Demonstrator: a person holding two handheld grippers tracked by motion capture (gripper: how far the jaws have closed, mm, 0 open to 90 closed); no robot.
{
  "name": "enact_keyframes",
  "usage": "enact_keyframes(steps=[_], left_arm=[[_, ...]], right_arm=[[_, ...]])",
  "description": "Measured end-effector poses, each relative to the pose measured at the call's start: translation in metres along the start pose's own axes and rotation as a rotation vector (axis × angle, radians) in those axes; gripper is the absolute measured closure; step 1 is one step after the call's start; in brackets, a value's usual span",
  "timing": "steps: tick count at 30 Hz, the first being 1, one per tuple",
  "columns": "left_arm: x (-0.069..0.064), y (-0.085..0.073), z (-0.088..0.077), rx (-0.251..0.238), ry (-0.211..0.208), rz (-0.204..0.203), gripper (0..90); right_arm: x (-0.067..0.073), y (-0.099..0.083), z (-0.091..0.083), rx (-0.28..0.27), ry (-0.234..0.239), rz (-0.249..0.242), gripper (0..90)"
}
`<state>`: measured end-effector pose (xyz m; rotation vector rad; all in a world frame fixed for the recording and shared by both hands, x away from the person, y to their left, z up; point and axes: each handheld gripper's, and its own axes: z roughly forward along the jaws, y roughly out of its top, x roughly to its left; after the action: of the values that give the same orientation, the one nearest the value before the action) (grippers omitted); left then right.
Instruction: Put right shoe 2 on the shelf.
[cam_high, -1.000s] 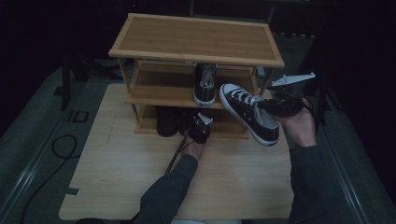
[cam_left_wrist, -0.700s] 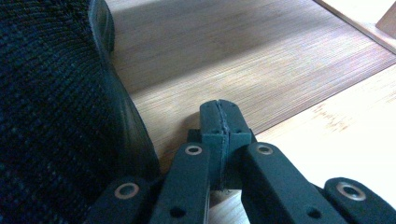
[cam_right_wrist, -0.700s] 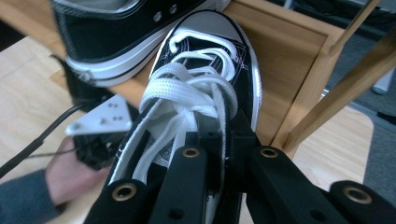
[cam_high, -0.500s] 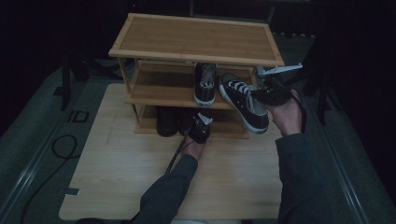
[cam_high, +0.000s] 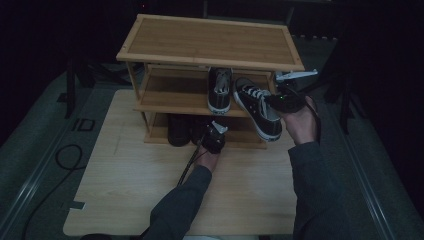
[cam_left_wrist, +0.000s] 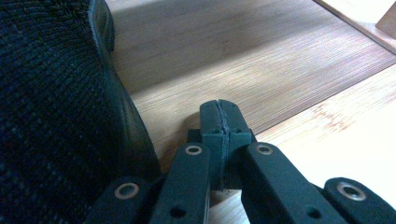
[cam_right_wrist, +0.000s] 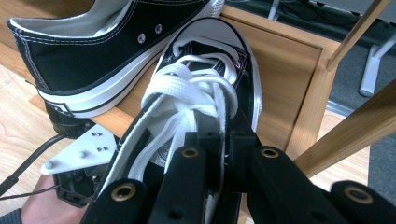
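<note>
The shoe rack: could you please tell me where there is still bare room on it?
The rack's top board is bare. The middle shelf is free left of the parked sneaker. Its right end is crowded by the held sneaker; dark shoes fill the bottom left.

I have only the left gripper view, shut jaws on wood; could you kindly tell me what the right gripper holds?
Observer: The right gripper is shut on a black low-top sneaker, near its laces.
Operator: Where is that sneaker?
Observer: Tilted, toe at the rack's middle shelf, right of its mate standing there.
Operator: And the dark thing beside my jaws?
Observer: A dark shoe on the bottom shelf.
</note>
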<state>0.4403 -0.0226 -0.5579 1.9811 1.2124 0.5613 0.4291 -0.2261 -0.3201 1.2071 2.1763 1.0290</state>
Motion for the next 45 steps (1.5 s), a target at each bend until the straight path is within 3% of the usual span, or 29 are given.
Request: enact_keyframes(steps=[7, 12, 17, 24, 34, 45], left_arm=[[0.000, 0.000, 0.000, 0.000, 0.000, 0.000, 90.0], [0.000, 0.000, 0.000, 0.000, 0.000, 0.000, 90.0], [0.000, 0.000, 0.000, 0.000, 0.001, 0.000, 90.0], [0.000, 0.000, 0.000, 0.000, 0.001, -0.001, 90.0], [0.000, 0.000, 0.000, 0.001, -0.001, -0.001, 90.0], [0.000, 0.000, 0.000, 0.000, -0.001, -0.003, 90.0]], right_arm=[[-0.002, -0.001, -0.001, 0.006, -0.009, -0.004, 79.1], [-0.008, -0.004, -0.007, -0.016, 0.023, 0.030, 70.9], [-0.009, -0.005, -0.016, -0.033, 0.038, 0.031, 70.4], [-0.006, -0.003, -0.029, -0.051, 0.050, 0.002, 72.8], [-0.009, -0.008, -0.052, -0.099, 0.026, -0.010, 74.5], [-0.021, -0.018, -0.056, -0.046, -0.002, -0.002, 89.6]])
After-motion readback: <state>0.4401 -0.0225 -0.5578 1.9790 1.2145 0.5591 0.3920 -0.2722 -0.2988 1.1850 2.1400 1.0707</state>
